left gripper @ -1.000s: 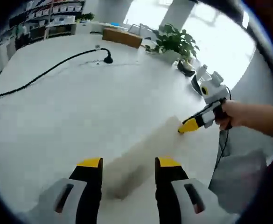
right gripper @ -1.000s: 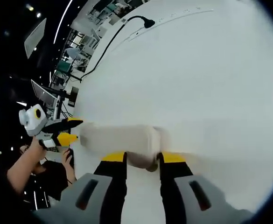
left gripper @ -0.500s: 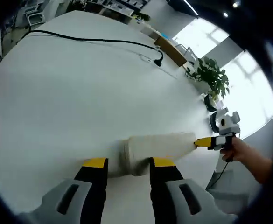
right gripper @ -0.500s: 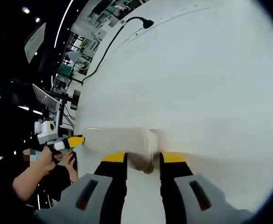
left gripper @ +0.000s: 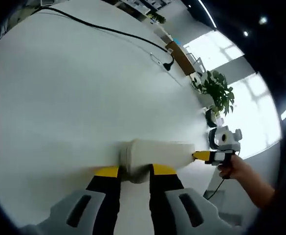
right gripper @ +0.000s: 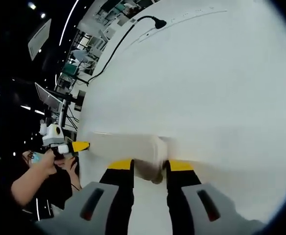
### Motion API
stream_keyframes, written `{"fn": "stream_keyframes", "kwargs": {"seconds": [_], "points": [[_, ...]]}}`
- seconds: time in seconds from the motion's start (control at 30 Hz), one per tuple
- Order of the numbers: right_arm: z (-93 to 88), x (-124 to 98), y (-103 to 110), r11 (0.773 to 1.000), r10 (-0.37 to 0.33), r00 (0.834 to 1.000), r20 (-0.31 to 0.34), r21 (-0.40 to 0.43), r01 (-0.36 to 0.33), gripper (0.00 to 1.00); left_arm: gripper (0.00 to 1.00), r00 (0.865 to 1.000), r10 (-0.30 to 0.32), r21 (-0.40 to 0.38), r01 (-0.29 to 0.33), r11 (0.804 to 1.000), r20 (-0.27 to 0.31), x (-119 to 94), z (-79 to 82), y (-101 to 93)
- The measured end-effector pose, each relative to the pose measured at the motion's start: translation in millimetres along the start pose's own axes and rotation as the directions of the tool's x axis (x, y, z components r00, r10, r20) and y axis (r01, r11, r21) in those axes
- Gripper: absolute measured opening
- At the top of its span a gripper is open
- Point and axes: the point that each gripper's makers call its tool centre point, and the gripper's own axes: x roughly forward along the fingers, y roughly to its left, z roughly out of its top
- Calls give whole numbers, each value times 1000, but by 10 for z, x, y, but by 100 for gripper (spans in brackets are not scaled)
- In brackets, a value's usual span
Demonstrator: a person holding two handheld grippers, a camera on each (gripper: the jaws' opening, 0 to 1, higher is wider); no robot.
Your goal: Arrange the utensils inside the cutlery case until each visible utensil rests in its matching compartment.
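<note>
Two claws on one case (left gripper: 155, 152), one at each end. Case lying flat on white surface (left gripper: 59, 98), long, pale, translucent, closed as far as can be told; contents hidden, no utensils visible. Left claw (left gripper: 134, 171) clamped across near end of case in left gripper view, yellow tips either side of it. Right claw (right gripper: 149, 165) likewise pinching opposite end in right gripper view (right gripper: 128, 145), jaws tight to the case walls. Each claw also seen from the other camera at far end of case: right claw's yellow tip touching case end (left gripper: 201, 156), left claw's tip at case end (right gripper: 79, 146), held in a hand (right gripper: 47, 161).

Handling judgement: probably light, hard plastic, smooth and slippery on the surface; likely to skate or twist if pulled from one end only. Thin walls may flex under a hard squeeze. Loose utensils inside, if any, would rattle and shift on tilt, so keep level. Best hold: short ends, across the width, as now; for opening, one claw pinning the body, the other on the lid portion near the seam. Seam position hard to tell, faint band near each end.

Black cable (left gripper: 99, 29) and plant (left gripper: 213, 90) well apart from case.
</note>
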Motion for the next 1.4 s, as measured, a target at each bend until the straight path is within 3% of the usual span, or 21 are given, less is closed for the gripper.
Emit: {"fn": "stream_keyframes", "kwargs": {"seconds": [0.07, 0.1, 0.17, 0.23, 0.3, 0.47, 0.5, 0.53, 0.57, 0.6, 0.67, 0.7, 0.77, 0.93, 1.07, 1.1, 1.17, 1.2, 1.23, 1.33, 1.4], "points": [[7, 3, -4, 1000, 2, 1000, -3, 2, -2, 23, 23, 1000, 1, 18, -1, 1000, -4, -13, 14, -6], [8, 3, -5, 1000, 0, 1000, -5, 3, 0, 23, 24, 1000, -1, 114, 1, 993, 1, -12, 44, -4], [-8, -3, 8, 1000, 0, 1000, -5, 4, 0, 23, 23, 998, -4, 3, 4, 1000, 58, -9, 143, 8], [-11, -5, 9, 1000, 4, 1000, -6, 0, -4, 23, 18, 992, -42, -37, 47, 998, 118, -49, 257, 17], [-13, -6, 13, 1000, 10, 1000, -6, -10, -11, 23, 16, 996, -42, 34, 39, 999, 75, -37, 202, 42], [-13, -1, 17, 999, 17, 999, -37, -29, -18, 23, 16, 994, -52, -95, 61, 994, 100, -5, 216, 76], [-4, 3, 12, 999, 16, 999, -41, -29, -18, 23, 16, 995, -48, -216, 66, 974, 89, -7, 194, 83], [3, 8, 8, 999, 14, 999, -47, -28, -16, 23, 15, 996, -47, -187, 60, 981, 74, -9, 179, 76], [5, 10, 7, 999, 13, 999, -51, -30, -14, 23, 15, 996, -21, -46, 25, 999, 84, -3, 239, 74], [5, 12, 5, 999, 12, 998, -56, -37, -14, 23, 14, 996, -23, -39, 26, 999, 81, -3, 246, 70], [6, 14, -1, 999, 15, 998, -59, -43, -17, 22, 12, 997, -36, -124, 45, 991, 75, -4, 224, 70], [16, 16, -1, 999, 18, 998, -57, -44, -21, 22, 11, 994, -4, -101, 15, 995, 111, -5, 284, 104], [16, 16, 0, 999, 17, 998, -61, -44, -20, 22, 11, 997, -7, -1, 7, 1000, 82, -22, 228, 88], [11, 14, 4, 999, 16, 998, -58, -47, -19, 22, 9, 995, -5, -69, 11, 998, 95, -37, 227, 162], [11, 17, 2, 999, 11, 998, -56, -45, -13, 22, 9, 996, 2, -54, 3, 999, 90, -27, 225, 124], [5, 16, 2, 999, 10, 998, -55, -40, -12, 22, 9, 996, 7, 33, -10, 999, 91, -27, 227, 121], [16, 21, -15, 1000, 8, 999, -37, -19, -9, 21, 9, 991, 8, -65, 0, 998, 131, -40, 218, 109], [-12, 13, -12, 1000, 4, 1000, -23, 17, -4, 21, 9, 989, 25, -8, -24, 1000, 144, -54, 225, 104], [-65, -9, -21, 1000, 6, 999, -34, 10, -5, 21, 9, 992, 29, 29, -33, 999, 122, -69, 185, 92], [-161, -52, -33, 1000, 2, 999, -43, 18, -2, 22, 9, 997, 20, 13, -21, 1000, 73, -102, 15, 50], [-229, -84, -29, 1000, -7, 999, -44, 9, 8, 21, 10, 997, 31, 50, -34, 998, 67, -122, -68, 29]]}}
